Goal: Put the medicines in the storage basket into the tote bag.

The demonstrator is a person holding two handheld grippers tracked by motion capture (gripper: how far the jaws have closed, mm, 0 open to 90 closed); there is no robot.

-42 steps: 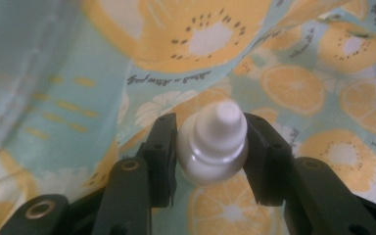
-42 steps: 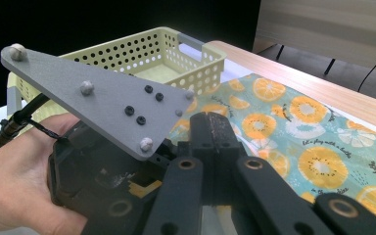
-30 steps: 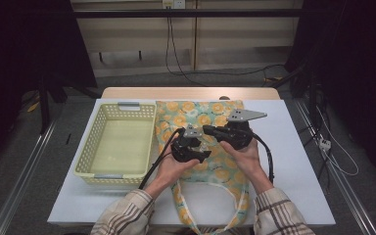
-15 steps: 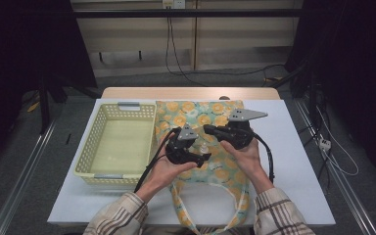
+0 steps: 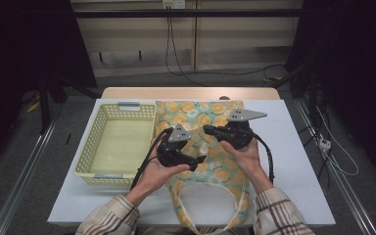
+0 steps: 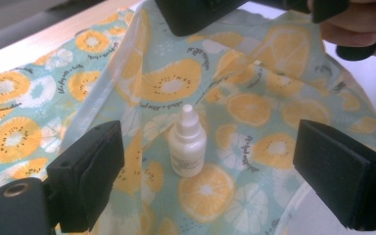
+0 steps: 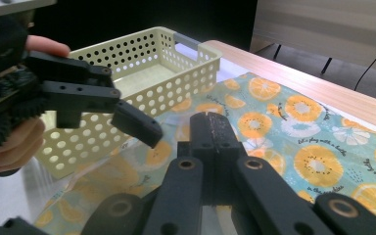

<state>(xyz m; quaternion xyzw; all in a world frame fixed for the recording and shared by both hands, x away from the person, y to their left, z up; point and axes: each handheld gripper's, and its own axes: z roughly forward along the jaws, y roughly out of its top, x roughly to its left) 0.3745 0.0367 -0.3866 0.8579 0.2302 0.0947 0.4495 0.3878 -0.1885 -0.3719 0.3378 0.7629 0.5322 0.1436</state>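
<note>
Now a small white dropper bottle (image 6: pixel 187 142) stands upright on the fruit-print bag (image 5: pixel 210 161) mid-tabletop, between the left hand-held gripper's (image 6: pixel 223 178) just-opened wide jaws. The right hand-held gripper (image 5: pixel 209 130), shut, pinches the fabric; any tug could topple the bottle.

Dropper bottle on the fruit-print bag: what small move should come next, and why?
Probably draw the left tool back. Its jaws have just been opening and stand wide, clear of the dropper bottle, which stands upright on the bag. The right tool is shut, apparently pinching the bag's cloth.
</note>
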